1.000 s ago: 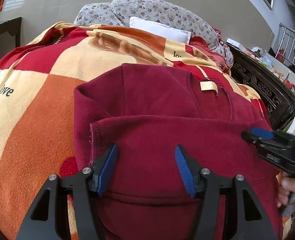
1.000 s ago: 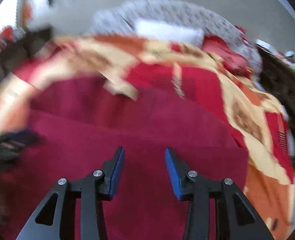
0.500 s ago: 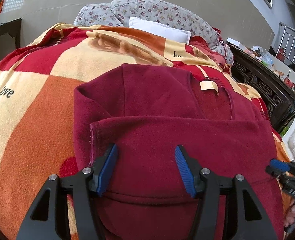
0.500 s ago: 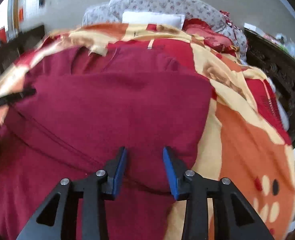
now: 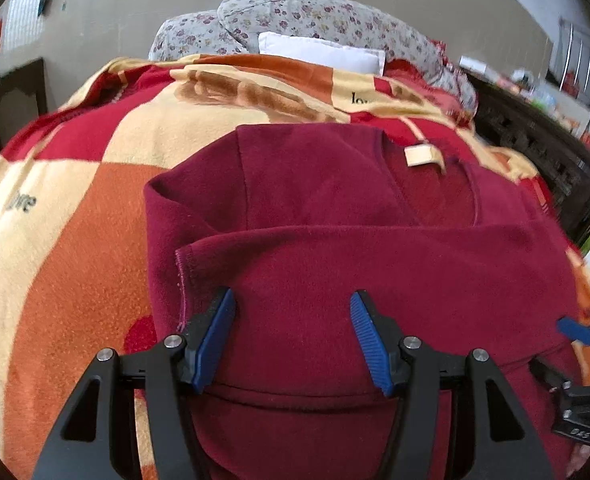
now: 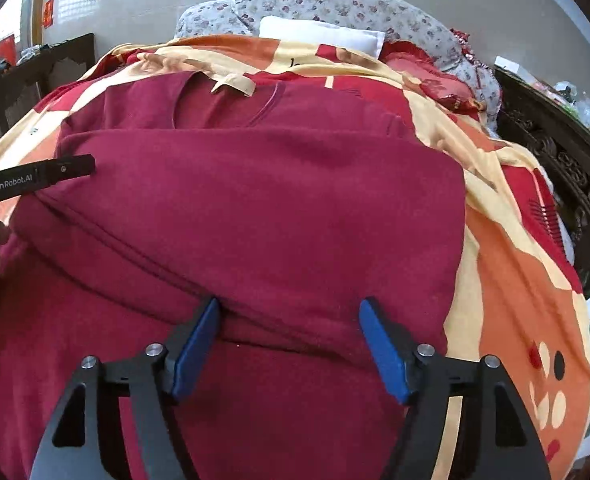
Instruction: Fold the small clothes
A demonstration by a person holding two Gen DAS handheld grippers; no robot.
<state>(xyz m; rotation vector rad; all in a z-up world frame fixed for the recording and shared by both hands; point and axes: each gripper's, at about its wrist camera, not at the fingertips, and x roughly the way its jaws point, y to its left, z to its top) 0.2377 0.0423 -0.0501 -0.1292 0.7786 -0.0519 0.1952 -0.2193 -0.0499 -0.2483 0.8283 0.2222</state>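
Note:
A dark red fleece top [image 5: 335, 208] lies on the bed, its lower part folded up over the chest, with a cream neck label [image 5: 419, 156] showing at the collar. It also fills the right wrist view [image 6: 255, 200]. My left gripper [image 5: 293, 336] is open and empty, hovering over the folded layer near its left edge. My right gripper [image 6: 291, 340] is open and empty over the fold's near right part; its blue fingertip [image 5: 575, 330] shows at the right edge of the left wrist view. The left gripper's black finger [image 6: 43, 178] shows at the left of the right wrist view.
A red, orange and cream patterned blanket [image 5: 75, 220] covers the bed. Floral pillows [image 5: 295, 16] and a white pillow [image 5: 323, 50] lie at the head. Dark carved wooden furniture [image 6: 567, 160] stands along the right side, and a dark frame [image 5: 11, 100] at the left.
My right gripper has pulled back from the fold toward the near right and its jaws have opened wider. My left gripper has stayed in place, open.

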